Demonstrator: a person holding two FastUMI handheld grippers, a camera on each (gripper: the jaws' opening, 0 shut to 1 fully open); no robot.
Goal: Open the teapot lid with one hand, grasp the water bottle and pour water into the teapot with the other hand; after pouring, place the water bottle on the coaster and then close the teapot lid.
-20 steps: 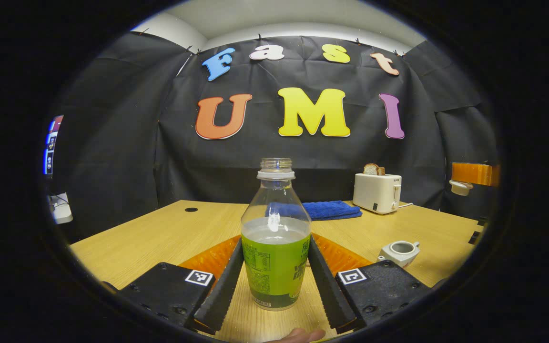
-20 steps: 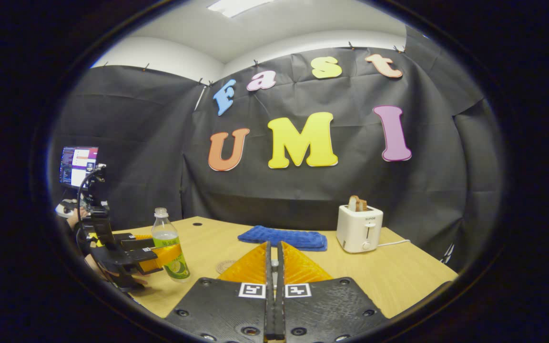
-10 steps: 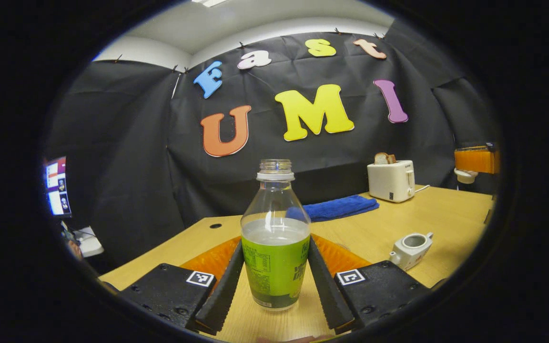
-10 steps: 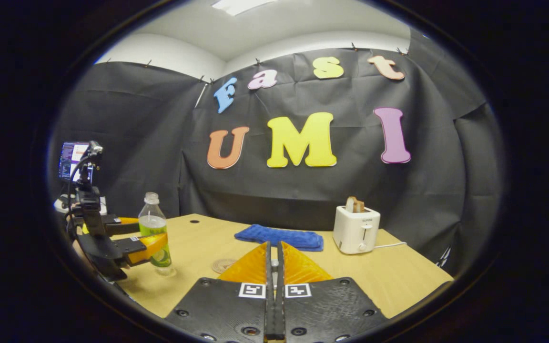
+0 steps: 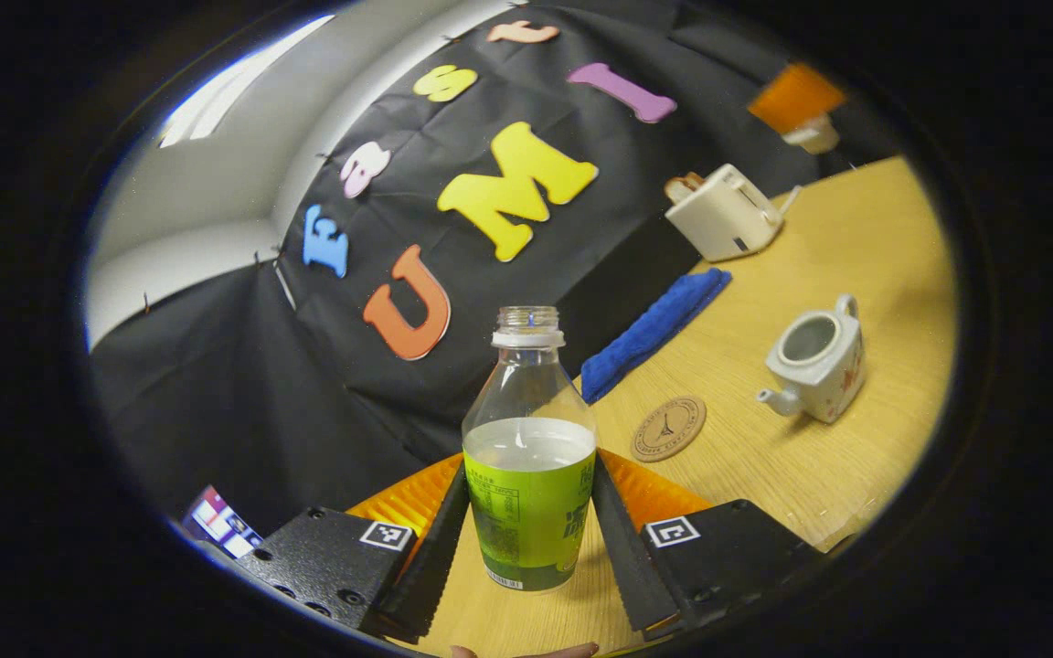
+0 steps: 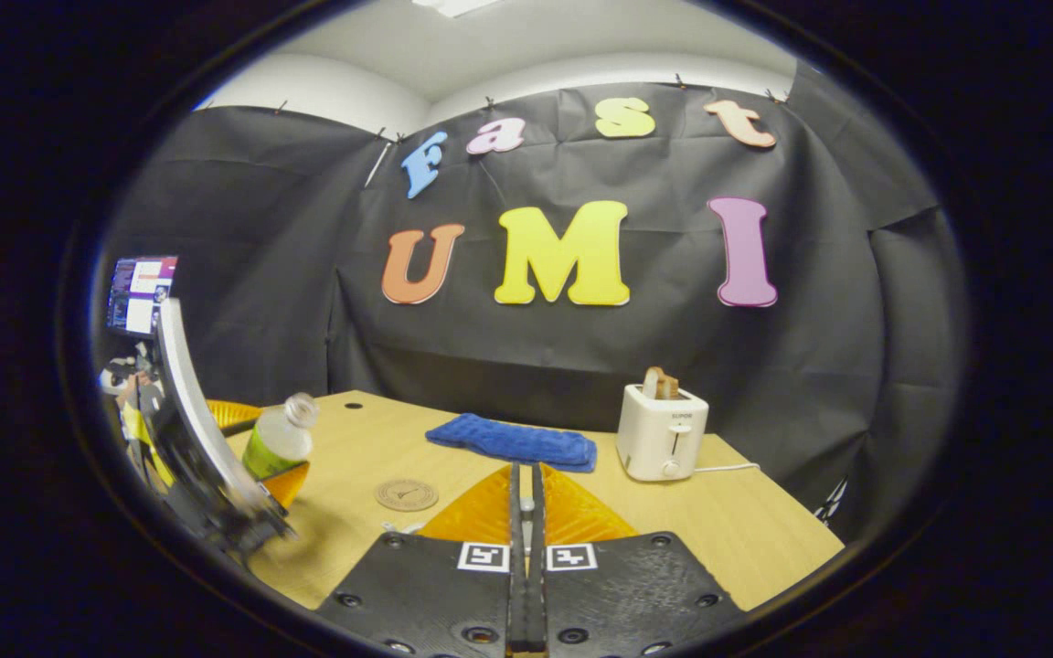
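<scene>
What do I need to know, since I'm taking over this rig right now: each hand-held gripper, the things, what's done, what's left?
Left hand-held gripper: shut on the water bottle, which is uncapped, roughly half full and tipped in the right gripper view.
Right hand-held gripper: shut, apparently holding the teapot lid up off the table.
Teapot: open, standing on the table, with the coaster bare beside it.
Done: lid off, bottle grasped.
Left: pour into the teapot, set the bottle on the coaster, close the lid.
</scene>
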